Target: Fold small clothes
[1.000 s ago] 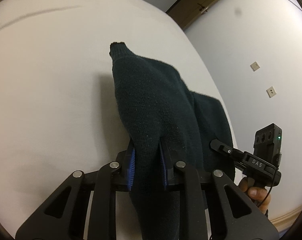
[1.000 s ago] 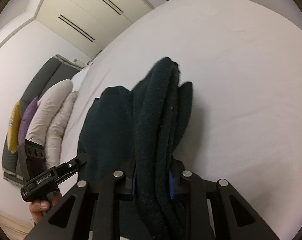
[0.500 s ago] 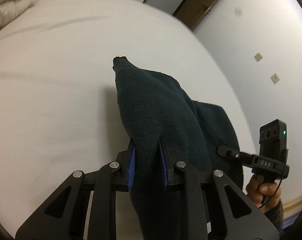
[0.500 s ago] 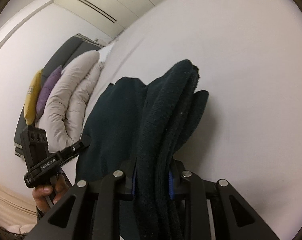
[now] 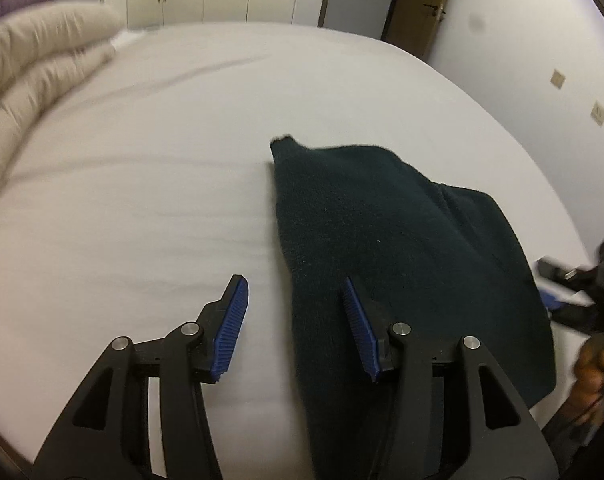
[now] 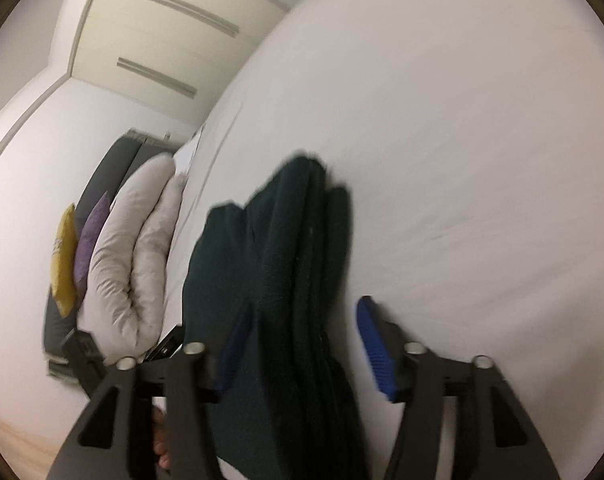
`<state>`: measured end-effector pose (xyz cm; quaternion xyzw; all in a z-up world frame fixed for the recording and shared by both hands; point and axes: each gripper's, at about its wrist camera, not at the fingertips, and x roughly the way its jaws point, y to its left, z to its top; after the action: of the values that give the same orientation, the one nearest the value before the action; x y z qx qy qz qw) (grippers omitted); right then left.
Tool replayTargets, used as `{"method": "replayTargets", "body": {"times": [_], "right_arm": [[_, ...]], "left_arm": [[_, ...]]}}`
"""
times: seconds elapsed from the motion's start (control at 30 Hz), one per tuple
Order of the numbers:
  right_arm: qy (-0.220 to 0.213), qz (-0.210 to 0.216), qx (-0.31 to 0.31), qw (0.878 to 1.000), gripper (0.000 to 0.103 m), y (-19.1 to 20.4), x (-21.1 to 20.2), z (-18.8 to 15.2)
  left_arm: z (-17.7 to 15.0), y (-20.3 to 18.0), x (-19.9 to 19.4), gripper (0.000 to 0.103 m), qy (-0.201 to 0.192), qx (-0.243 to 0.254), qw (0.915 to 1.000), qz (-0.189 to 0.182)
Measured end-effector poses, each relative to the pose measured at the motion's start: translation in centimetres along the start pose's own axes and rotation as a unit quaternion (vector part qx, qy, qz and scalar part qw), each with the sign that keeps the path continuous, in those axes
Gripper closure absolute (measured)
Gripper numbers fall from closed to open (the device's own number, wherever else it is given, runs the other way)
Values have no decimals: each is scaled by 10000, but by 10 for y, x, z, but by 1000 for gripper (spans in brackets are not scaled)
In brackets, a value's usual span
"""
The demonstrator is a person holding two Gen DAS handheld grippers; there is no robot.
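- I am letting my left gripper point(image 5: 292, 330) open; its jaws are spreading, and the dark green knit garment point(image 5: 390, 240) is lying on the white bed point(image 5: 142, 184) just ahead of it, its near edge running between the two blue pads without being pinched.
- My right gripper point(image 6: 302, 344) is opening as well, jaws apart, with the thick folded edge of the garment point(image 6: 294, 264) lying between them; the far pad stands clear of the cloth, while the near pad is half hidden behind it, so I cannot tell whether it is touching.
- Judging by how it lies, the garment is doubled over, with one pointed corner sticking out ahead of my left gripper and stacked layers in front of my right one.
- To do this release well, I am aiming to open both sides evenly and draw each gripper straight back along its own line, so the ribbed pads do not snag the knit and drag the top layer off.
- I am watching that far corner: it could spring up or skew the fold.
- The grey duvet point(image 5: 34, 64) is bunched well off to the left of my left gripper, clear of the work.
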<state>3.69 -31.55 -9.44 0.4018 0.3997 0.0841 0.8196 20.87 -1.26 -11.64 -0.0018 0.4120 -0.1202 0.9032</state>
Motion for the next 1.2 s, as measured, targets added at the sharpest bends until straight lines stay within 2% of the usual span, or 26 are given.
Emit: {"method": "replayTargets", "body": {"times": [0.1,0.17,0.2,0.27,0.3,0.33,0.4,0.43,0.53,0.63,0.7,0.73,0.77,0.87,0.93,1.03,1.17,1.2], "right_arm": [[-491,-327,-242,9980,32,18,-32,-8],[-934,-587,-523,9925,24,34,-63,-18],[-1115,-676,-628,9895,16,44,-74,-23],[-1533,-904,-884,9800,6,62,-100,-35],[-1782,-1004,-1061,9731,0,74,-110,-42],[-1970,-1064,-1191,9673,0,84,-119,-48],[-2327,-1202,-1517,9531,0,102,-136,-59],[-2475,-1265,-1711,9452,0,111,-145,-64],[-2903,-1386,-2138,9224,0,138,-168,-81],[-3316,-1315,-2547,8988,0,159,-193,-93],[-3560,-1334,-2827,8806,0,171,-206,-103],[-3636,-1384,-2980,8717,0,177,-212,-108],[-3611,-1387,-3117,8679,0,182,-216,-112],[-3421,-1493,-3294,8673,0,189,-220,-121],[-3214,-1651,-3307,8718,0,192,-219,-125],[-2753,-1867,-3258,8850,0,192,-208,-126],[-2214,-1884,-2755,9163,0,181,-194,-121],[-2087,-1967,-2645,9208,0,178,-189,-119]], "left_arm": [[-8,-5,-37,42,-374,213,9985,329],[-14,-13,-67,29,-787,279,9945,626],[-16,-18,-85,27,-1051,344,9909,771],[-21,-30,-117,14,-1570,524,9794,1154],[-26,-37,-135,10,-1860,627,9710,1364],[-30,-43,-152,3,-2145,691,9622,1530],[-39,-50,-189,0,-2566,677,9497,1664],[-44,-51,-206,0,-2683,638,9481,1583],[-50,-51,-243,0,-2656,540,9564,1091],[-53,-50,-271,0,-2725,403,9559,1018],[-56,-47,-286,0,-2825,266,9552,843],[-56,-47,-294,0,-2818,282,9551,867],[-57,-49,-304,0,-2814,335,9547,904],[-55,-54,-308,0,-2570,440,9605,975],[-58,-56,-308,0,-2351,377,9667,937],[-60,-58,-296,0,-1871,291,9771,974],[-67,-55,-277,0,-1327,113,9885,718],[-68,-54,-268,0,-1212,99,9901,698]]}}
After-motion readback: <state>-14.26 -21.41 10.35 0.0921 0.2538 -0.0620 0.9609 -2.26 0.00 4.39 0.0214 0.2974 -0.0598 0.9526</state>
